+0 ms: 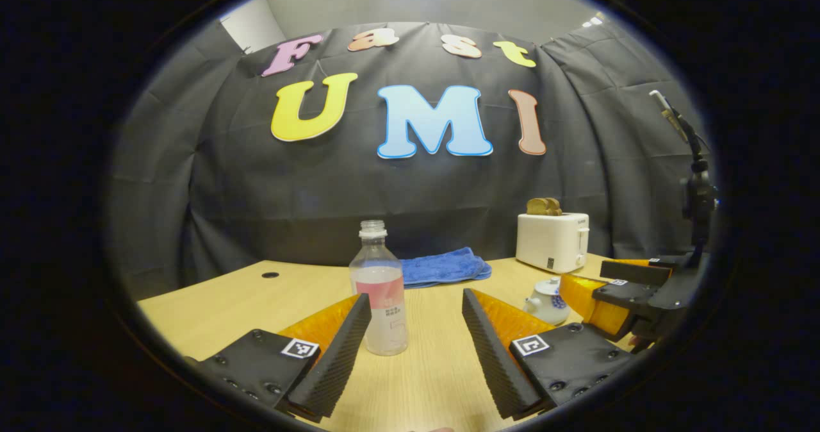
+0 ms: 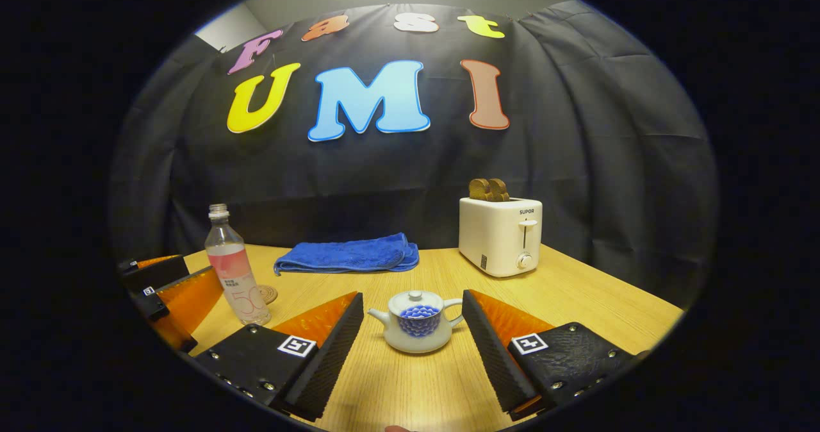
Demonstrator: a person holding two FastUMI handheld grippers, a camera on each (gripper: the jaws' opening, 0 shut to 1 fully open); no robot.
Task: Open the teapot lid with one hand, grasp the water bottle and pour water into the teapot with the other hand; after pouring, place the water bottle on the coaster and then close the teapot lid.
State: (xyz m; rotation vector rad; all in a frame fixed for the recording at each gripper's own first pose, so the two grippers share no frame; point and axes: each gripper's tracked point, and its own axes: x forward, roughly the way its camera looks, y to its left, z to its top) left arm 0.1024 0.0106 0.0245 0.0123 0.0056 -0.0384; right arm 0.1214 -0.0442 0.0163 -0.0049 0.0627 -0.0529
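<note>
1. Between the spread fingers of the right gripper (image 2: 413, 336) sits the teapot (image 2: 418, 322), straight ahead of it on the wooden table (image 2: 576, 297); the jaws stand wide apart and grip nothing.
2. Its lid (image 2: 416, 300) is on, the knob pointing straight up, spout to one side and handle to the other, so the pot's long line runs across the gap and the knob's axis is vertical. I judge the right gripper the nearer one for lifting the lid, though it would have to come over the knob from above.
3. Ahead of the left gripper (image 1: 413, 329), likewise open and empty, stands the water bottle (image 1: 380, 291), upright and uncapped, just beside the inner face of its left finger and off-centre in the gap. A small shift toward that side would centre it.
4. From the teapot, the bottle stands well off to the left in the right gripper view, with the coaster (image 2: 267, 293) touching or just behind its base; I cannot tell whether the bottle rests on it.
5. Behind the teapot lies a folded blue towel (image 2: 349, 256), and behind and to its right a white toaster (image 2: 501, 234) with toast in its slots.
6. Neither lifting nor pouring looks begun.
</note>
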